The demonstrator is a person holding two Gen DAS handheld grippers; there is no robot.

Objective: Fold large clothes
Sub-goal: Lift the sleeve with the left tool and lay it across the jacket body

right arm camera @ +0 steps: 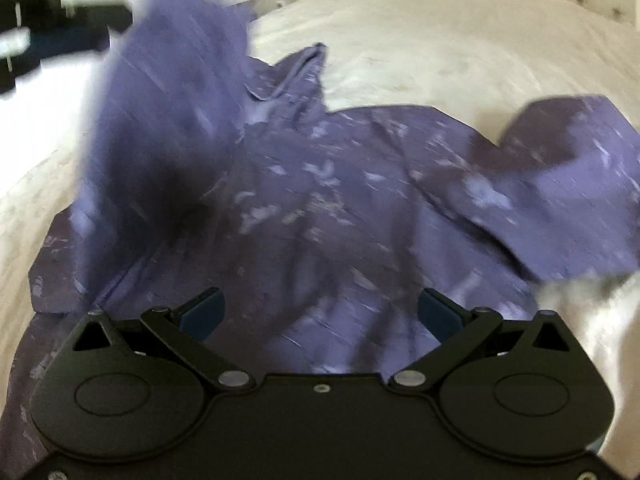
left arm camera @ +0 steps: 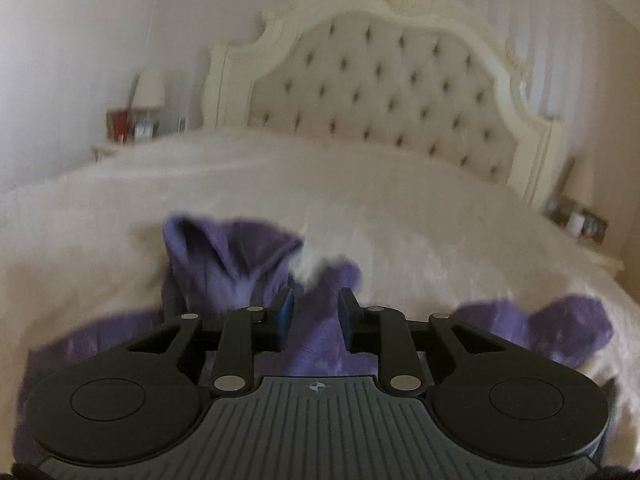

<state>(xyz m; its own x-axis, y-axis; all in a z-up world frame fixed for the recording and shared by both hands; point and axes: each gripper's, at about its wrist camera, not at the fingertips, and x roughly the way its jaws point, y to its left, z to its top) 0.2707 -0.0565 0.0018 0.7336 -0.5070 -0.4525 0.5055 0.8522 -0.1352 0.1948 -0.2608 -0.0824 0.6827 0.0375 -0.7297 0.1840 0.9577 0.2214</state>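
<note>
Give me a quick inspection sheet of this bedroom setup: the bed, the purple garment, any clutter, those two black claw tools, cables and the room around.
Surface: bed under a pale fuzzy cover.
Job's things: purple patterned garment lying rumpled on the cover, not folded; one part stands up at the left of the right wrist view.
Clutter: small items on the bedside tables; too blurred to name.
Grippers: left gripper has a narrow gap between its jaws, nothing in it; right gripper is wide open over the garment, holding nothing.
Cables: nothing seen.
Surroundings: tufted cream headboard, lamp beside it, pale walls.
</note>
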